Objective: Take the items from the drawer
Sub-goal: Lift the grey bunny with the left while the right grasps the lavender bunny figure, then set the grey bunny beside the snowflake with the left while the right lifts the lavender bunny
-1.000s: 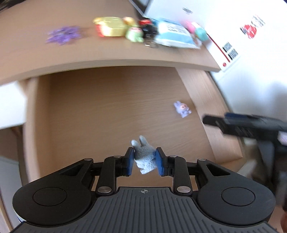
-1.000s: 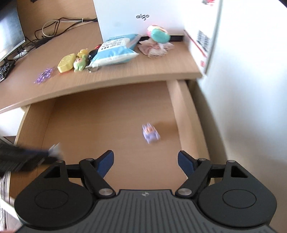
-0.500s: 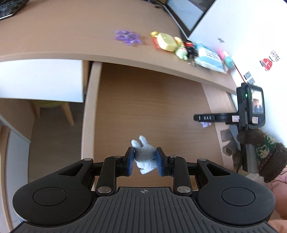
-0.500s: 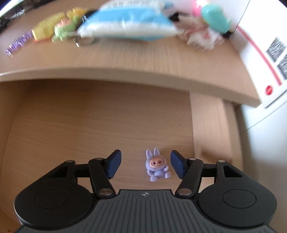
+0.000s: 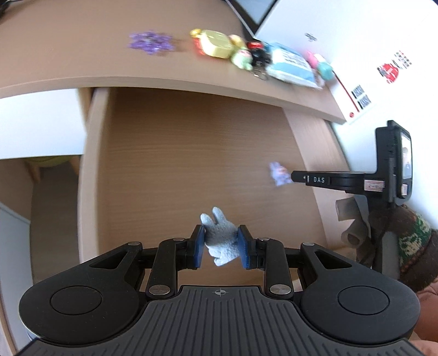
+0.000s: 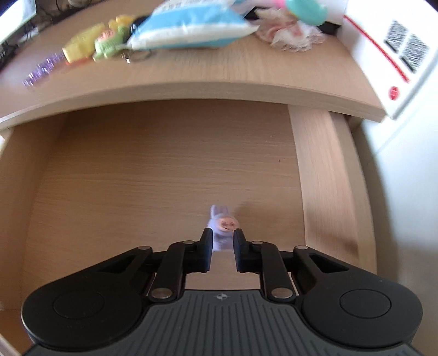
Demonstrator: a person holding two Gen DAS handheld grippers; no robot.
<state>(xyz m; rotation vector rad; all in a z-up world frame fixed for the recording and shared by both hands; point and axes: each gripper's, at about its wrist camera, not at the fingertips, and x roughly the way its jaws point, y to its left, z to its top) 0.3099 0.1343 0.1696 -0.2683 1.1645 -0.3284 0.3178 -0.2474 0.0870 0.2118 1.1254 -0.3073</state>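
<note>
A grey fuzzy bunny toy (image 5: pixel 220 239) sits between the blue pads of my left gripper (image 5: pixel 221 247), which is shut on it above the open wooden drawer (image 5: pixel 169 164). A small purple bunny figure (image 6: pixel 222 227) is clamped between the fingers of my right gripper (image 6: pixel 222 246), low over the drawer floor (image 6: pixel 153 178). The left wrist view shows that same purple figure (image 5: pixel 279 173) at the tip of the right gripper's finger (image 5: pixel 323 179), with a gloved hand (image 5: pixel 405 232) holding the tool.
The desk top (image 6: pixel 219 68) behind the drawer carries a blue packet (image 6: pixel 189 26), yellow and green toys (image 6: pixel 93 45), purple bits (image 6: pixel 41 71), a pink-teal toy (image 6: pixel 303 8) and crumpled paper (image 6: pixel 290 35). A white box (image 6: pixel 399 57) stands at the right.
My right gripper has closed from wide open onto the purple bunny figure. The left gripper keeps the grey bunny and has swung back to face the drawer.
</note>
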